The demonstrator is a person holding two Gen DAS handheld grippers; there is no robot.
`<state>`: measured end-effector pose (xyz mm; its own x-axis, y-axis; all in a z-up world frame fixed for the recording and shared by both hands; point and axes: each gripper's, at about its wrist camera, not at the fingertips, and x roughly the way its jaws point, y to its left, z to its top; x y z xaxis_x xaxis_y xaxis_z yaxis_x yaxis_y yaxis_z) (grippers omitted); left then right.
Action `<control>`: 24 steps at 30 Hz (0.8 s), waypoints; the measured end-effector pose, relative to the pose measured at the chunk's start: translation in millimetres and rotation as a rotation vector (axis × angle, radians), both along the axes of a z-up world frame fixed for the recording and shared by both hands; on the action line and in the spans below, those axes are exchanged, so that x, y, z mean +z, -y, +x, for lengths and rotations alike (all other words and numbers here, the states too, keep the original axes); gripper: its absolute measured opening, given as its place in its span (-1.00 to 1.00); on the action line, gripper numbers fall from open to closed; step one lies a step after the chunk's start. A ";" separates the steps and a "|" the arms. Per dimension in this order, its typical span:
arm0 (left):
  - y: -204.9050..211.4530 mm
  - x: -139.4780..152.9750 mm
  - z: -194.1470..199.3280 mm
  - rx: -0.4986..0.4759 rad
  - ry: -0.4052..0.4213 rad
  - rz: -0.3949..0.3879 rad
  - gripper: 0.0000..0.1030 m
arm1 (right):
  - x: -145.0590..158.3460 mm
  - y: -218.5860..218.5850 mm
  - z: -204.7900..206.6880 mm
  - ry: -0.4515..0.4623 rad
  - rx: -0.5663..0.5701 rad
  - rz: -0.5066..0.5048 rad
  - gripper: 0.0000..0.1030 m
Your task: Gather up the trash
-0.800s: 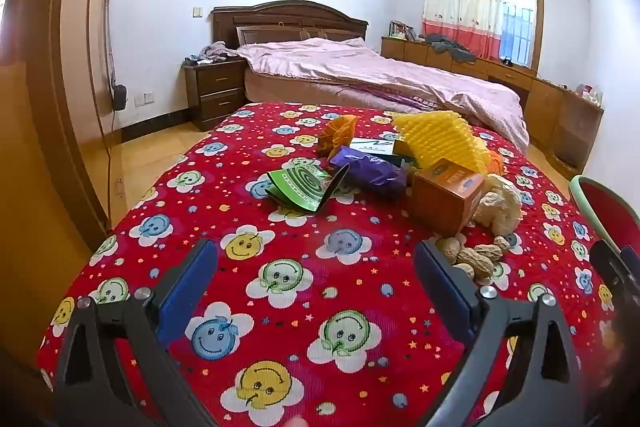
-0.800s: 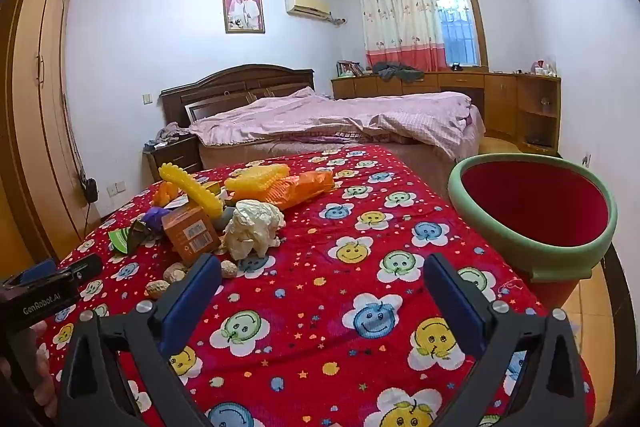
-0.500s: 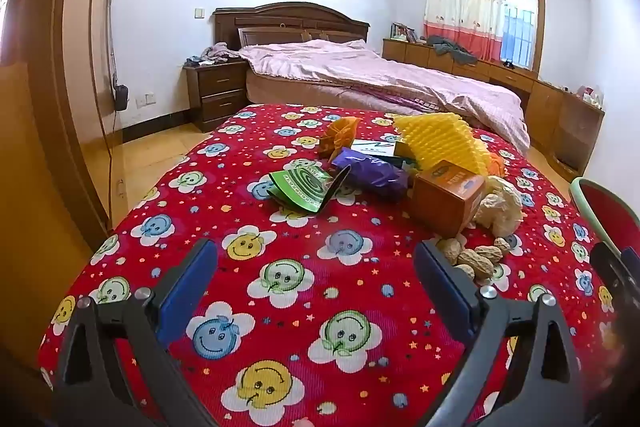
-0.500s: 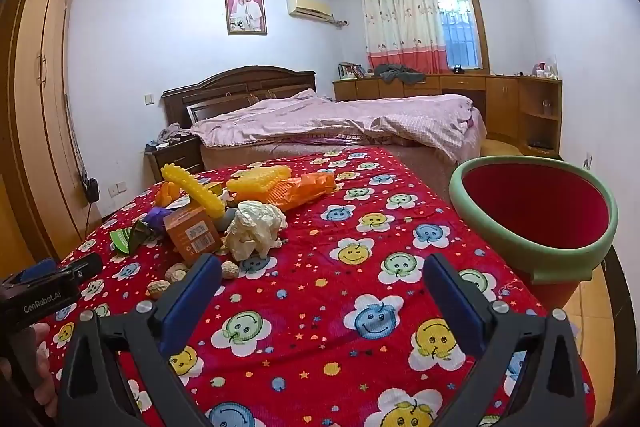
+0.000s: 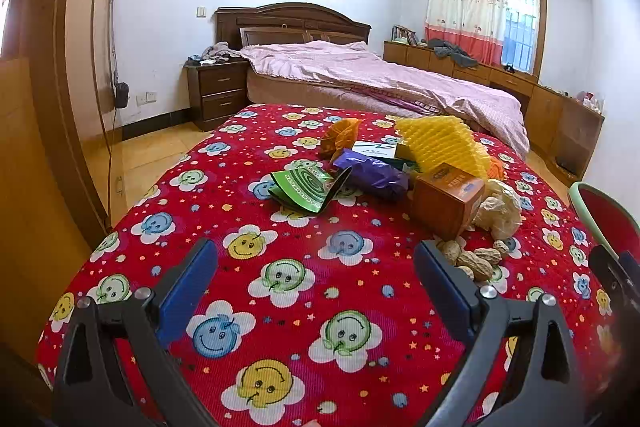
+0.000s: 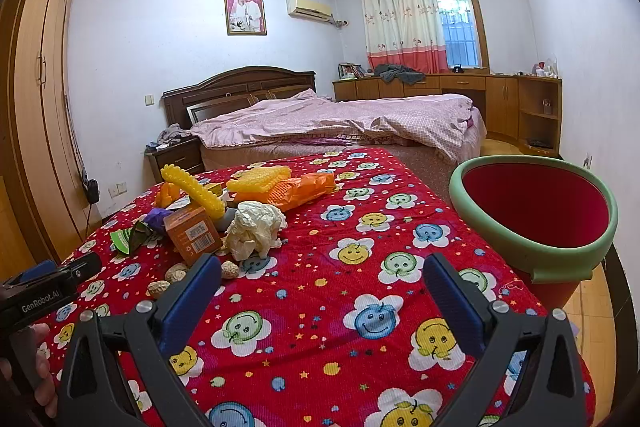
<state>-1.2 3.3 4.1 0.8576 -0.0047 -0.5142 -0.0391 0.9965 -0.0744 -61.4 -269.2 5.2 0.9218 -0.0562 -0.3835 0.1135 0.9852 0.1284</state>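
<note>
A heap of trash lies on a table with a red smiley-face cloth (image 5: 288, 291): a green leaflet (image 5: 304, 185), a purple wrapper (image 5: 372, 173), a brown carton (image 5: 448, 201), yellow foam netting (image 5: 440, 143), crumpled white paper (image 6: 254, 227), an orange bag (image 6: 304, 187) and peanuts (image 5: 476, 261). My left gripper (image 5: 316, 267) is open and empty, short of the heap. My right gripper (image 6: 322, 279) is open and empty over the cloth, right of the heap. A red bin with a green rim (image 6: 536, 211) stands at the table's right edge.
A bed with a pink cover (image 6: 340, 119) stands behind the table, with a nightstand (image 5: 218, 95) at its left. A wooden wardrobe (image 6: 32, 99) lines the left wall. Low cabinets (image 6: 500, 99) run under the window. The left gripper's body (image 6: 44, 291) shows at left in the right wrist view.
Both grippers have crept slightly forward toward the heap. Both stay open and empty.
</note>
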 end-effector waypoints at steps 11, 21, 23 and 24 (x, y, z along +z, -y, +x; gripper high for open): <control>-1.3 -1.7 -0.8 0.000 0.004 -0.005 0.90 | 0.7 -1.1 -0.2 0.001 -0.002 0.001 1.00; -2.6 -1.7 -1.0 0.000 0.003 -0.008 0.90 | 0.5 -0.8 -0.3 0.001 -0.002 0.002 1.00; -2.5 -2.0 -0.8 0.000 0.003 -0.009 0.90 | 0.5 -0.6 -0.4 0.002 -0.001 0.003 1.00; -2.1 -2.2 -0.6 0.001 0.003 -0.009 0.90 | 0.6 -0.7 -0.3 0.002 -0.002 0.002 1.00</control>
